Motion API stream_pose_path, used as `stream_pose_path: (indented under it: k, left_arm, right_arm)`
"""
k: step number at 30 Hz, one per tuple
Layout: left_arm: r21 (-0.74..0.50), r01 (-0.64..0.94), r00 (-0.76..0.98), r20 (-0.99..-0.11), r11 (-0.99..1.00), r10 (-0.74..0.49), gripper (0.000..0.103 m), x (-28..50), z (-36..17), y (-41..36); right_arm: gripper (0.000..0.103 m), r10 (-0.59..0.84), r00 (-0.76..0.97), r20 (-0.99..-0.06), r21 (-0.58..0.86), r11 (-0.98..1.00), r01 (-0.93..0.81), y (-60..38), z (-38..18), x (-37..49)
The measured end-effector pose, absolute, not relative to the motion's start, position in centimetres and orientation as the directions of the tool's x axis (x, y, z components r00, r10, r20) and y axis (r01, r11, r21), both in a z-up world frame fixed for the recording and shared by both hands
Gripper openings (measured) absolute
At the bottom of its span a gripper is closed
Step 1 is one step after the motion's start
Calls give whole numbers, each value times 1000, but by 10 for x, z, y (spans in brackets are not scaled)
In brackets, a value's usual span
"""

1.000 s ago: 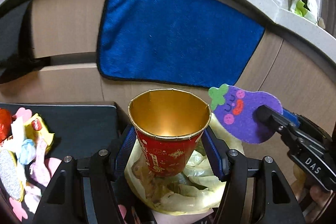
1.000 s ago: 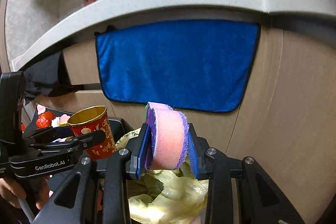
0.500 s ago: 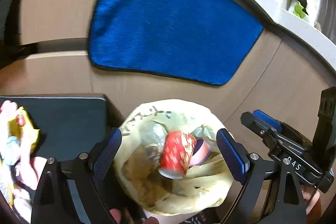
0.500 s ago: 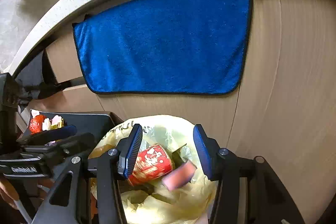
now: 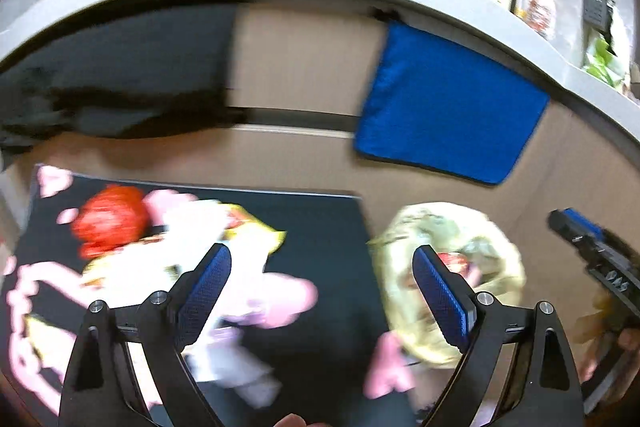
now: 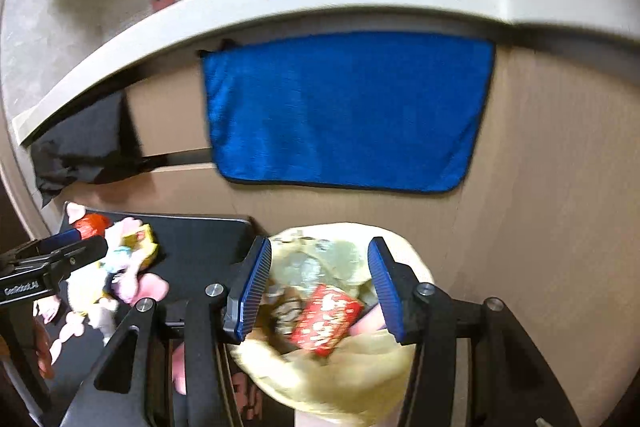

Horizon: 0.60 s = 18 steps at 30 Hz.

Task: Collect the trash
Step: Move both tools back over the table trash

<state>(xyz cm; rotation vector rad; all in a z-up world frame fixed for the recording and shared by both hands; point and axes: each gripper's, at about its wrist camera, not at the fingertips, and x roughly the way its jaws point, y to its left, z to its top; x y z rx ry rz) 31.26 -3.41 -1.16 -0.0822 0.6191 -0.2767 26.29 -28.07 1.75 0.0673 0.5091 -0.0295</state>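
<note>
While my right wrist camera looks straight down into the yellowish plastic-lined trash bin (image 6: 336, 379), my left wrist camera is blurred and catches that bin (image 5: 448, 283) only off to its right side. My right gripper (image 6: 322, 287) hangs above the bin with its blue-padded jaws spread wide and nothing between them. Inside the liner lies the red paper cup with white print (image 6: 326, 321), tipped on its side, its long axis running from lower left to upper right in that view; I cannot tell which end is the mouth. A pink piece (image 6: 370, 321) touches its right end. From the left view the cup (image 5: 454, 261) is only a red patch behind my finger pad.

My left gripper (image 5: 322, 293) is also spread wide and holds nothing, hovering over the black tray (image 5: 324, 227), where a heap of pink, white, yellow and red scraps (image 5: 168, 239) is smeared. A blue towel (image 6: 344, 111) hangs on the wooden cabinet front (image 6: 560, 187) behind the bin.
</note>
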Motion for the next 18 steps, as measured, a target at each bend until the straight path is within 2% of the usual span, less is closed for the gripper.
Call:
stream_pose_path:
  k: [8,12,18]
  left_arm:
    - [-120,-4,823,-565,993,-65,92,277,-18,99]
    - [-140,-124,805,-593,982,16,93,259,-29,161]
    - [-239,-274,761,-646,932,58,93,238,-59,237]
  right_arm:
    - [48,103,884,-456,40,995,-95,-190,39,257]
    - [48,189,864,-467,55,981,-184,-143,36,263]
    - [48,256,829,-498,56,963,-264,-87,21,269]
